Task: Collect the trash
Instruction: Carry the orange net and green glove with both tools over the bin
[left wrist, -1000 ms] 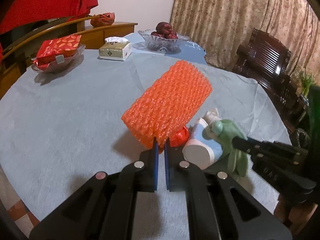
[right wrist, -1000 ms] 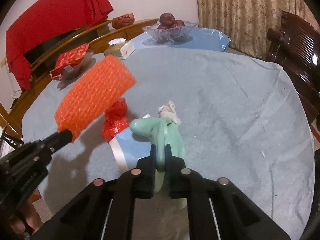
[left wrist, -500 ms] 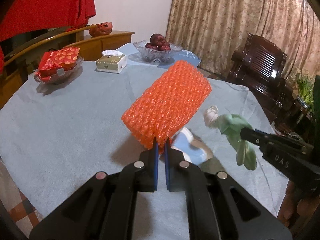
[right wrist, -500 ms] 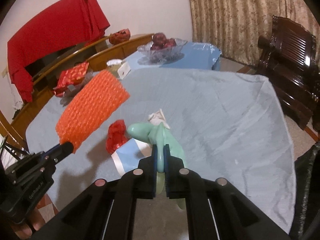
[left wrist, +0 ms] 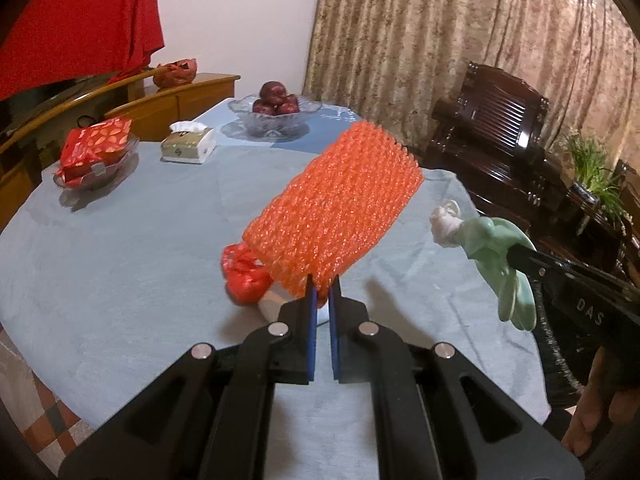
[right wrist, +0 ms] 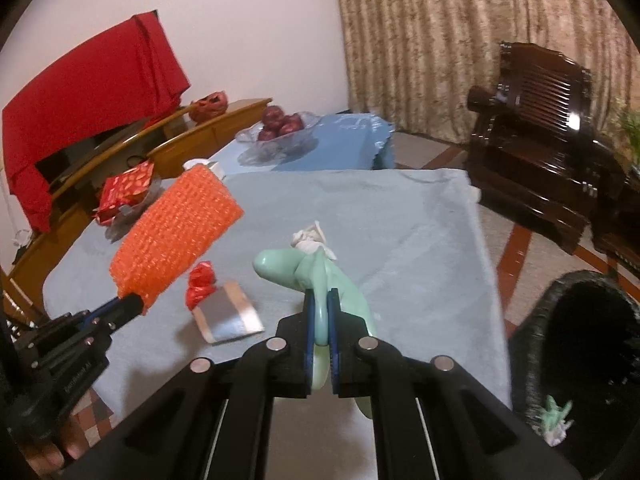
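Observation:
My left gripper (left wrist: 323, 288) is shut on an orange foam net sleeve (left wrist: 334, 210) and holds it above the table; the sleeve shows in the right wrist view (right wrist: 176, 236) too. My right gripper (right wrist: 322, 308) is shut on a pale green rubber glove (right wrist: 316, 276) with a white crumpled tissue (right wrist: 310, 238) at its tip, lifted off the table. The glove also shows in the left wrist view (left wrist: 500, 256). A crumpled red wrapper (right wrist: 201, 282) and a paper cup (right wrist: 228, 314) on its side lie on the blue tablecloth (right wrist: 380, 216).
A black trash bin (right wrist: 580, 356) stands on the floor right of the table. At the table's far side are a tissue box (left wrist: 188, 146), a glass dish with a red packet (left wrist: 96, 152) and a fruit bowl (left wrist: 274, 114). A dark wooden chair (left wrist: 492, 136) stands at the right.
Both grippers have risen and pulled back from the table with their loads. The glove has lifted off the cup, and the bin has come into the right wrist view.

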Action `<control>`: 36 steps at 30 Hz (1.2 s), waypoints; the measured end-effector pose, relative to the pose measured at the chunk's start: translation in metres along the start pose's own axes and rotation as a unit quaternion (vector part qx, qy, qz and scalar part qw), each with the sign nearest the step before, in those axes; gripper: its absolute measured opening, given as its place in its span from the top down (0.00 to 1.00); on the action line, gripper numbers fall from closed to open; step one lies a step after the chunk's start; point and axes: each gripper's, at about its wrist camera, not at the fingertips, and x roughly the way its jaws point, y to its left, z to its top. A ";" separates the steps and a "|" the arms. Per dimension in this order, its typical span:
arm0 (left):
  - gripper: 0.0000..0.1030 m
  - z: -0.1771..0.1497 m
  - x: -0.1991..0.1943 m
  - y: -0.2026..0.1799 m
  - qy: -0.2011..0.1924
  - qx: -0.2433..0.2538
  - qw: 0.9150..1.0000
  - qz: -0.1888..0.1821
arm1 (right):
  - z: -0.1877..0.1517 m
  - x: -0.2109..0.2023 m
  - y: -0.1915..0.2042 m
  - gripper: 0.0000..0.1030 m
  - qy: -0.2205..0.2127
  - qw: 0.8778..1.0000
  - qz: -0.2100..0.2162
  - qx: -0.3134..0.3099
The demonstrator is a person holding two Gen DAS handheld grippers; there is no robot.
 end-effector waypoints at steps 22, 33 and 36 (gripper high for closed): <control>0.95 -0.018 -0.012 -0.184 0.028 0.085 0.991 -0.102 | -0.034 -0.116 -0.142 0.94 -0.044 0.991 -0.106 0.070; 0.95 -0.040 0.027 -0.292 0.096 0.152 0.973 -0.142 | -0.061 -0.134 -0.241 0.94 -0.007 0.977 -0.166 0.132; 0.95 -0.045 0.045 -0.316 0.124 0.162 0.967 -0.151 | -0.071 -0.130 -0.269 0.94 0.009 0.973 -0.177 0.149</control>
